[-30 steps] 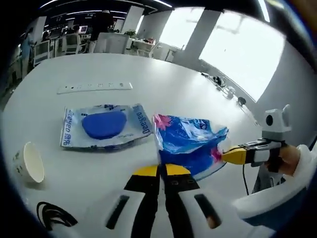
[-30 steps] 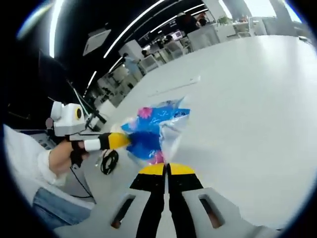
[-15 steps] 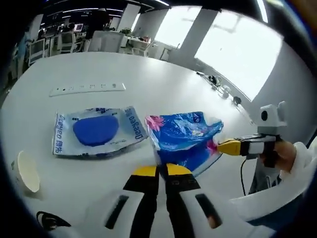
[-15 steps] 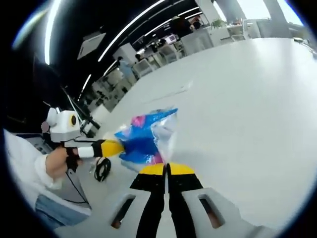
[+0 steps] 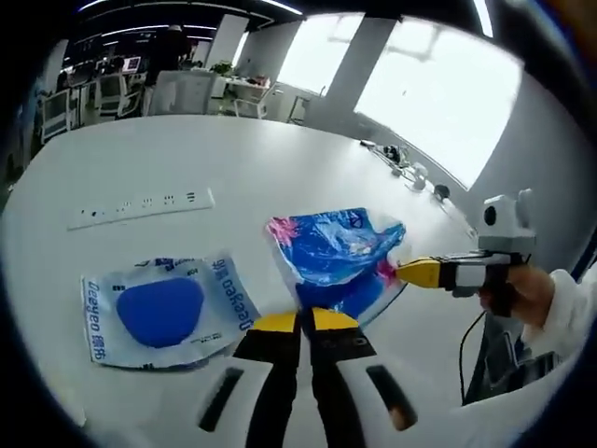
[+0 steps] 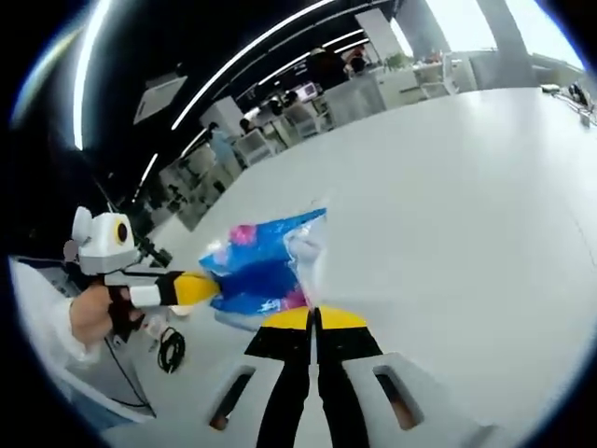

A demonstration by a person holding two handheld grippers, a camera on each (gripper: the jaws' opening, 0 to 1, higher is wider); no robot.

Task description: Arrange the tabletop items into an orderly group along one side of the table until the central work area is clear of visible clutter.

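Around the white table [image 5: 280, 159] lies an open office with desks and bright windows; above it, left gripper [image 5: 301, 322] and right gripper [image 6: 314, 319] each pinch the blue bag [image 5: 338, 254], beside a flat packet [image 5: 163, 310]

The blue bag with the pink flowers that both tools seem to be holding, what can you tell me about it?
The blue bag is thin, shiny, crinkled plastic, printed in blue with pink flowers and some clear film at its edges. It is held above the white table, stretched between the two tools: the left gripper is shut on its near edge, the right gripper is shut on its far corner. In the right gripper view it hangs crumpled between them.
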